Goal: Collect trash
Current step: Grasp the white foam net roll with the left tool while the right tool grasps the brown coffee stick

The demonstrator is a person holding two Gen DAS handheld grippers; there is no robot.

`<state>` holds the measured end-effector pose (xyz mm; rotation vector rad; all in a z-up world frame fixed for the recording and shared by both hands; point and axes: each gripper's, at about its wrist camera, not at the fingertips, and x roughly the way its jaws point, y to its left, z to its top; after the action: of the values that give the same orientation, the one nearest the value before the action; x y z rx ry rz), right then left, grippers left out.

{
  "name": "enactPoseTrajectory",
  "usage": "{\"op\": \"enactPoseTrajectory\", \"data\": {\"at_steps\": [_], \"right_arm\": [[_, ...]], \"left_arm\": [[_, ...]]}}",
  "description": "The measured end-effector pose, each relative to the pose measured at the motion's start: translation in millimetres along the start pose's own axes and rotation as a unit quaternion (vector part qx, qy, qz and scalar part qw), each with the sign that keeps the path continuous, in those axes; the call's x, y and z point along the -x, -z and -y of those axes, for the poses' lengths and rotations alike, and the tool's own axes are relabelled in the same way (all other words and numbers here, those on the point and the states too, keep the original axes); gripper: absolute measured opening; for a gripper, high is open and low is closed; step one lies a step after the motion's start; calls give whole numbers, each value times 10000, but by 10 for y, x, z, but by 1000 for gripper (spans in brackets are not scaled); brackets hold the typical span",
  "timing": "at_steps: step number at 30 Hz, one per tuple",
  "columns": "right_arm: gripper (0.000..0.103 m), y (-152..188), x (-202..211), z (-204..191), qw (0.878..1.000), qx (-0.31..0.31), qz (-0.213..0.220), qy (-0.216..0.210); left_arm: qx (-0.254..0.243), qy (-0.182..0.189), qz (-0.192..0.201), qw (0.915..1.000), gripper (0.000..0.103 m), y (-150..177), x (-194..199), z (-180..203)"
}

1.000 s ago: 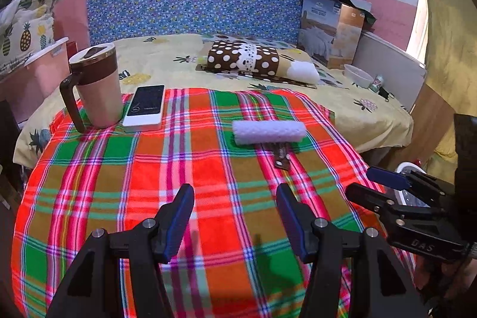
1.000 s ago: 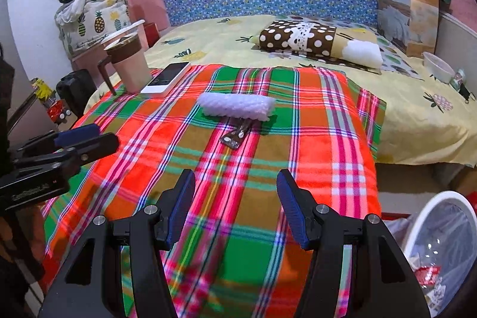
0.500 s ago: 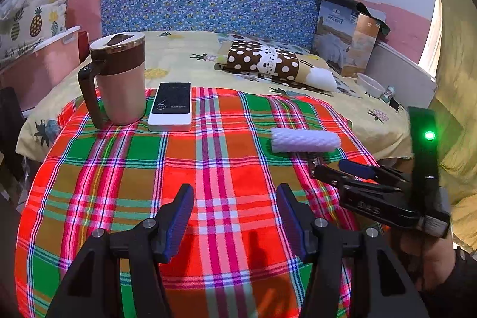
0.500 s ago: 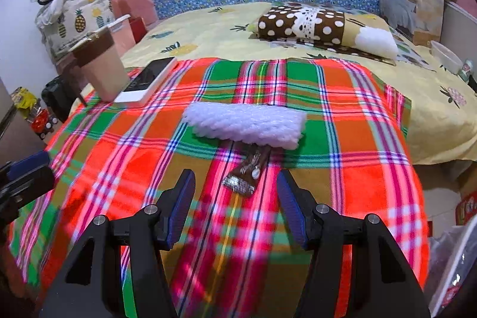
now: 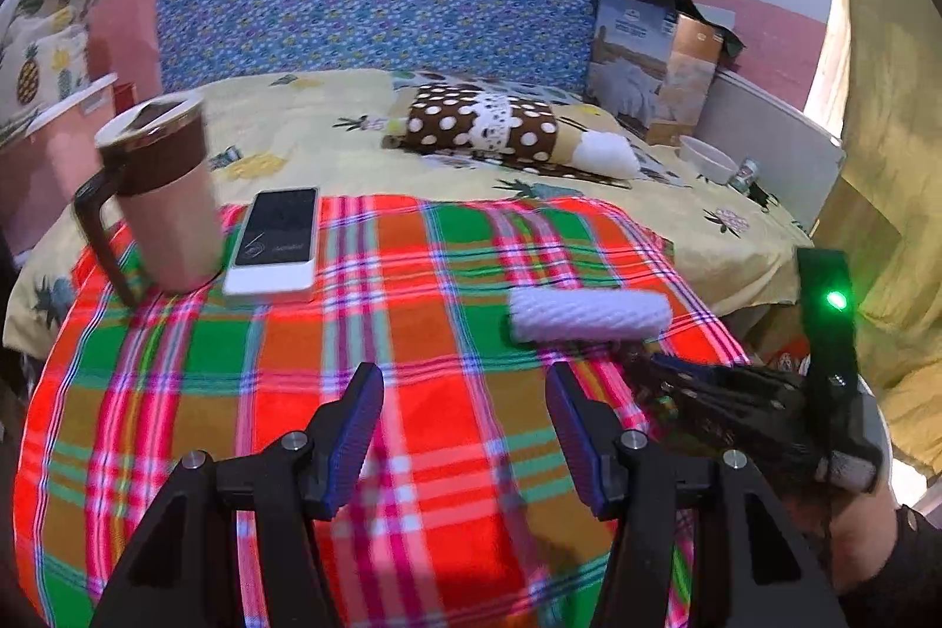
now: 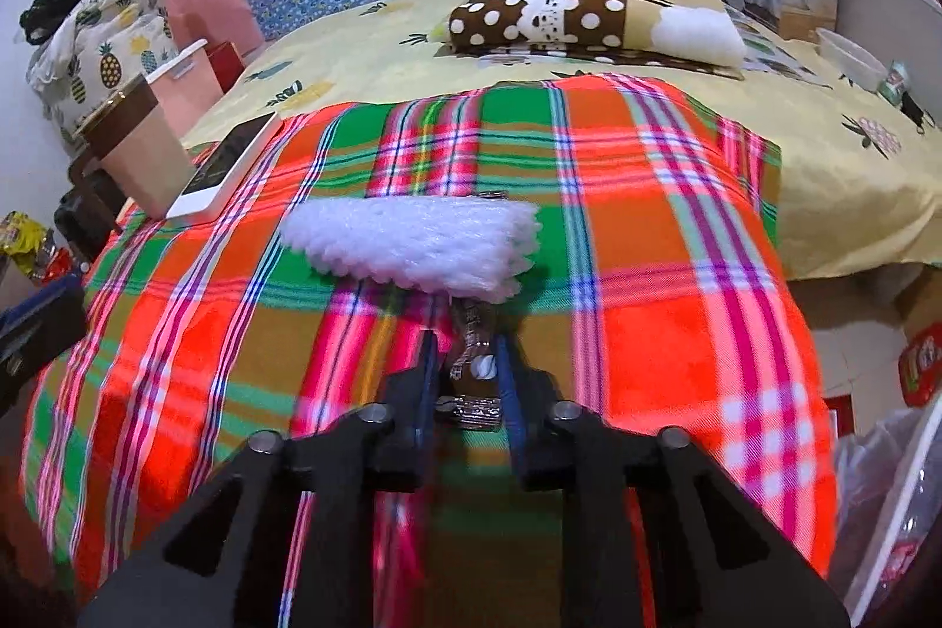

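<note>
A brown foil snack wrapper [image 6: 471, 363] lies on the plaid tablecloth [image 6: 677, 275], its far end tucked under a white foam net sleeve [image 6: 412, 239]. My right gripper [image 6: 468, 351] is shut on the wrapper's near end; in the left wrist view it [image 5: 653, 369] reaches in from the right, just below the foam sleeve [image 5: 589, 313]. My left gripper [image 5: 465, 422] is open and empty above the near middle of the cloth [image 5: 412, 286].
A brown-lidded mug [image 5: 159, 192] and a white phone [image 5: 274, 239] stand at the table's far left. A white bin with a clear liner [image 6: 895, 498] sits on the floor at right. A bed with a dotted pillow [image 5: 488, 128] lies behind.
My right gripper moved forward to the wrapper and closed on it. My left gripper drifted left and stayed open.
</note>
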<state>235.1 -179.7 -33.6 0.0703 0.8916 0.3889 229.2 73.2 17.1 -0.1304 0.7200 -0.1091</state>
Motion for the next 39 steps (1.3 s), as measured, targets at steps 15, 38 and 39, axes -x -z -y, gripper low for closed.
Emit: {"op": "enactPoseTrajectory", "data": {"at_steps": [15, 38, 39], "right_arm": [[13, 257, 311, 398, 9996, -256, 73, -82], [13, 396, 404, 727, 9979, -569, 193, -253], [13, 399, 405, 735, 9978, -583, 199, -253]], "left_arm": [[-442, 309, -262, 9982, 57, -187, -598, 402], [581, -485, -923, 9929, 52, -139, -1356, 853], [524, -414, -937, 9934, 43, -141, -1369, 871]]}}
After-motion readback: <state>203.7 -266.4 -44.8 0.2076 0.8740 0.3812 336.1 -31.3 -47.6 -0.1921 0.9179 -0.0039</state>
